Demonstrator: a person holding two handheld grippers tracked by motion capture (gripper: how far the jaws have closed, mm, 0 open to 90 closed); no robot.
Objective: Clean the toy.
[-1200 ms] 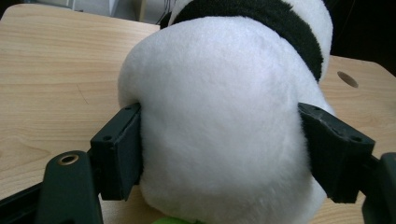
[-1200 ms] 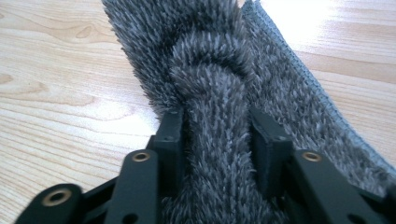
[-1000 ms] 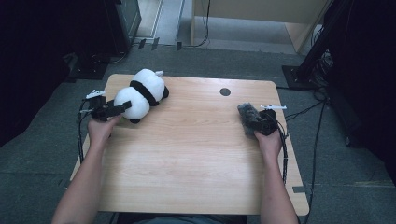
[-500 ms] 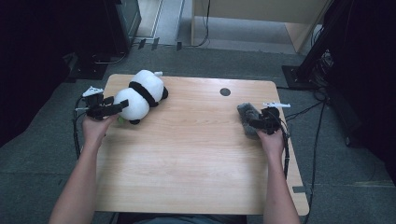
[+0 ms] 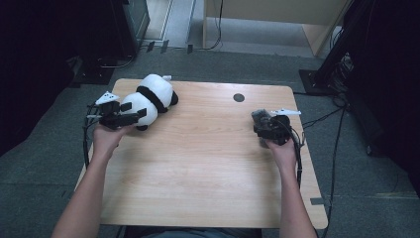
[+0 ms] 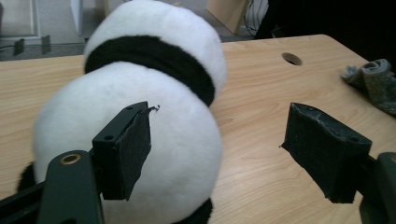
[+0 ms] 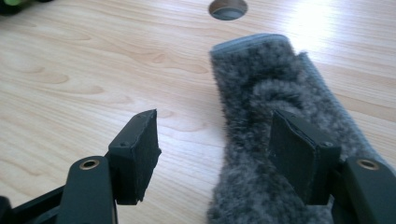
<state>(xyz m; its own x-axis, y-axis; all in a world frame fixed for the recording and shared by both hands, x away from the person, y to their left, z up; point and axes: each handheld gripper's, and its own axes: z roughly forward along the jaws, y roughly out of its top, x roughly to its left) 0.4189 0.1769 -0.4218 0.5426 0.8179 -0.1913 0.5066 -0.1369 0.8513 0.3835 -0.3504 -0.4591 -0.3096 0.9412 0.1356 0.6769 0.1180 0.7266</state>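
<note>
A black-and-white panda plush (image 5: 150, 97) lies at the table's far left. My left gripper (image 5: 130, 115) sits at its near end, open. In the left gripper view the panda (image 6: 140, 116) bulges behind the left pad (image 6: 133, 149) and partly into the gap, but neither pad presses on it; these jaws have just been closing a little. A grey fuzzy cloth (image 5: 258, 118) lies at the right. My right gripper (image 5: 266, 128) hovers over it, open, its jaws having just been opening. The cloth (image 7: 266, 88) lies under the right pad (image 7: 294, 154), loose on the wood.
The wooden table (image 5: 198, 163) has a round cable hole (image 5: 238, 97) at the back, right of centre. Cables trail from both grippers over the table's side edges. Dark equipment stands and a grey floor surround the table.
Both hands have lifted slightly off the table. The panda and the grey cloth lie where they were.
</note>
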